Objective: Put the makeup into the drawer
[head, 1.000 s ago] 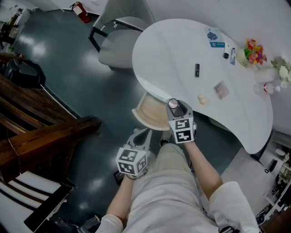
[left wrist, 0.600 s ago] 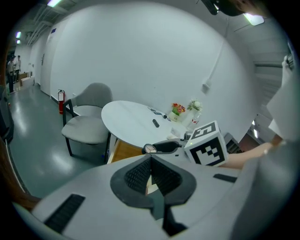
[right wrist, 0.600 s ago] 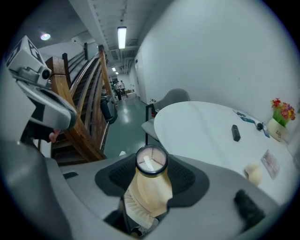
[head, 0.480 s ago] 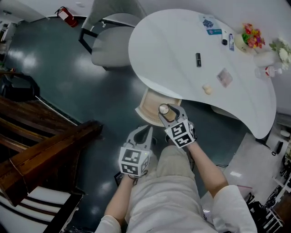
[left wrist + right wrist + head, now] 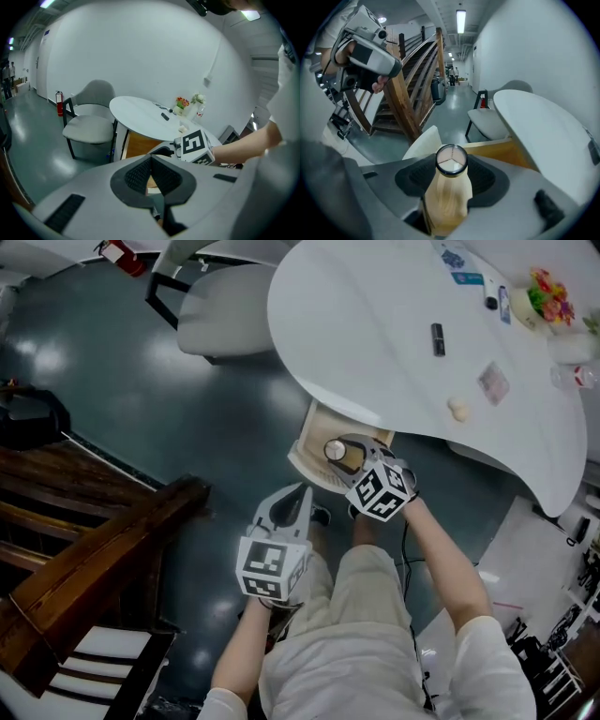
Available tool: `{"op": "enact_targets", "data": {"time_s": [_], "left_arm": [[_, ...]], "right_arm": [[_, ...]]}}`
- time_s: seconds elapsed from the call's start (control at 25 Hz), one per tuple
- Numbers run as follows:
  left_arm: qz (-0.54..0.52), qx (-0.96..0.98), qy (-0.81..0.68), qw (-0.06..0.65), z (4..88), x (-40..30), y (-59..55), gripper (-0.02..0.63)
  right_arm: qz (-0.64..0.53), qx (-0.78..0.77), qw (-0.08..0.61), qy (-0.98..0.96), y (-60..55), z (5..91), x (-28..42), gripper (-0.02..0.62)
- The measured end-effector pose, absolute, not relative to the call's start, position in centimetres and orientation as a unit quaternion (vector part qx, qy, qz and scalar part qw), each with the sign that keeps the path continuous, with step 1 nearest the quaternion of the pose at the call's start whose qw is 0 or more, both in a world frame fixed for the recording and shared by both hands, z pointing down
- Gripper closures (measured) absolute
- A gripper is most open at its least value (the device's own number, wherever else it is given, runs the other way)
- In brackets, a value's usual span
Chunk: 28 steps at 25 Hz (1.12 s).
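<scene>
We look down on a dark glossy floor with a wooden staircase at the left. A white, rounded table fills the upper right, and a grey chair stands just beside its far edge. Under the near rim of the table a drawer stands pulled out, showing a pale wooden inside.

The right gripper reaches over this open drawer, and its pads are clamped on the sides of the makeup bottle. The bottle is beige, and its round, black-rimmed cap points out past the jaw tips. In the head view the bottle lies over the drawer's opening. We cannot tell whether it touches the drawer's floor.

The left gripper hangs nearer the person, beside the drawer and apart from it. Its jaw tips meet and hold nothing.

Well apart on the tabletop lie a small black stick, a clear packet, a pale puff and, at the far edge, some flowers.
</scene>
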<state>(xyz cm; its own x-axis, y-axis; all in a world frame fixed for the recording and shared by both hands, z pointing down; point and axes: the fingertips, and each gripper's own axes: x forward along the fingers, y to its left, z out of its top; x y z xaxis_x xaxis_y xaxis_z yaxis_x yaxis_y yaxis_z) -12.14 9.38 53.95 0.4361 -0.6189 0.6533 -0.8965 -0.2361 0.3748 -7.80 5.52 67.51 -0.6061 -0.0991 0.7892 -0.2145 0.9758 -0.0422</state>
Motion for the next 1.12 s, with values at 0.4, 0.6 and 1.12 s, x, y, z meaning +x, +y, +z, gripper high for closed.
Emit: {"op": "enact_targets", "data": {"time_s": [0.4, 0.6, 1.12], "left_arm": [[0.213, 0.786, -0.473, 0.336, 57.7, -11.7, 8.0, 0.597], [0.219, 0.793, -0.462, 0.332, 59.6, -11.4, 7.7, 0.597], [0.235, 0.794, -0.449, 0.335, 62.5, -9.9, 8.3, 0.597]], "right_arm": [[0.032, 0.003, 0.465, -0.885, 5.5, 75.6, -10.1, 0.383], [0.04, -0.007, 0.476, -0.878, 5.0, 79.2, -11.1, 0.383], [0.0, -0.067, 0.505, -0.86, 6.4, 84.9, -12.2, 0.382]]}}
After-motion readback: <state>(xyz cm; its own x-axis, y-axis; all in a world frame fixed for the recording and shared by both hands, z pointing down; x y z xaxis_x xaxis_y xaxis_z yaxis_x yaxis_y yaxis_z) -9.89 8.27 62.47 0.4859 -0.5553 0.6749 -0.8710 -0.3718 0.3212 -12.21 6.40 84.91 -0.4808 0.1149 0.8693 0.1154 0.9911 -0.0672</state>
